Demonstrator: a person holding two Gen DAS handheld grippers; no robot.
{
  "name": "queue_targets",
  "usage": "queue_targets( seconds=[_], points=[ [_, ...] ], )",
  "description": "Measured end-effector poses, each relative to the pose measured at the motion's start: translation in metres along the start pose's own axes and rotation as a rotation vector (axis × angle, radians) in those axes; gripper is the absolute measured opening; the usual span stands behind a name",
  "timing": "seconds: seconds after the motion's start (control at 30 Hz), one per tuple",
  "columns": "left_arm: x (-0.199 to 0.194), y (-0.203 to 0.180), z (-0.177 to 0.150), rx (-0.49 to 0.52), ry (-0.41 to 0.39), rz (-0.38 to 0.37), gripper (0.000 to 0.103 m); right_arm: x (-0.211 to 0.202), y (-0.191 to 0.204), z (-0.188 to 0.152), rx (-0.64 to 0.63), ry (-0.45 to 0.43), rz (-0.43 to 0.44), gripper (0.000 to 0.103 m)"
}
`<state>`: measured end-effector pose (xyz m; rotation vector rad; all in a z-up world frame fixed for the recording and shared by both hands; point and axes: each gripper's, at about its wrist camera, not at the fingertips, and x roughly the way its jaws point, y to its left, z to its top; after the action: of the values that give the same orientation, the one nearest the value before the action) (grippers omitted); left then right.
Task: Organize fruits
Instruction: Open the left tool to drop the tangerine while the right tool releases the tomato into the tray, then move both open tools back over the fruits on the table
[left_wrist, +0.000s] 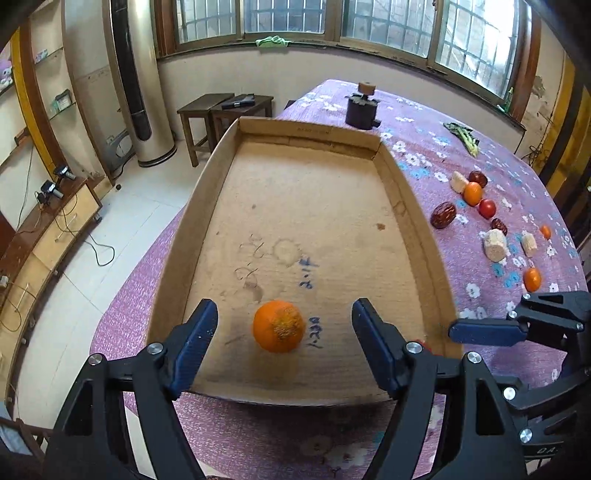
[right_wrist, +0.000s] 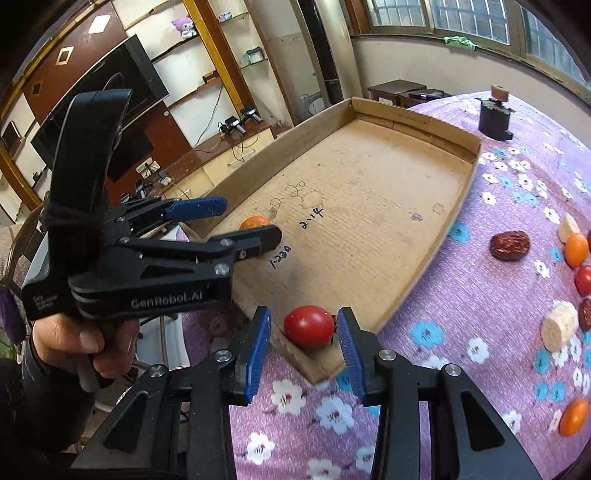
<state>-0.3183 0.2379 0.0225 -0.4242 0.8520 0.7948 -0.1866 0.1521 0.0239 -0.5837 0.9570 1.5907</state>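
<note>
A shallow cardboard tray (left_wrist: 413, 199) lies on the purple flowered tablecloth. An orange (left_wrist: 279, 325) rests on the tray floor near its front edge, between the fingers of my open left gripper (left_wrist: 284, 325), which do not touch it. In the right wrist view my right gripper (right_wrist: 304, 325) is open around a red tomato (right_wrist: 308, 325) that sits in the tray's near corner (right_wrist: 325, 363). The left gripper (right_wrist: 240, 221) shows there too, over the orange (right_wrist: 255, 222). The right gripper's fingertip (left_wrist: 484, 332) shows at the tray's right wall.
To the right of the tray lie loose red dates (left_wrist: 443, 215), small oranges (left_wrist: 472, 193), a tomato (left_wrist: 487, 208) and pale cork-like pieces (left_wrist: 495, 245). A dark holder (left_wrist: 361, 110) stands at the far end, with a green vegetable (left_wrist: 466, 138) nearby. The table's edge drops to the floor on the left.
</note>
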Motion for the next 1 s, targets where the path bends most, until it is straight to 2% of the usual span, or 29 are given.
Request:
queue_targets(
  seconds=[0.43, 0.6, 1.0],
  points=[
    [-0.010, -0.044, 0.011, 0.067, -0.023, -0.060, 0.075, -0.054, -0.037, -0.039, 0.108, -0.075, -0.080, 0.042],
    [-0.009, -0.061, 0.011, 0.091, -0.017, -0.086, 0.075, -0.073, -0.060, -0.059, 0.178, -0.101, -0.117, 0.049],
    [-0.004, -0.113, 0.008, 0.157, 0.004, -0.171, 0.075, -0.114, -0.107, -0.098, 0.302, -0.143, -0.228, 0.049]
  ],
)
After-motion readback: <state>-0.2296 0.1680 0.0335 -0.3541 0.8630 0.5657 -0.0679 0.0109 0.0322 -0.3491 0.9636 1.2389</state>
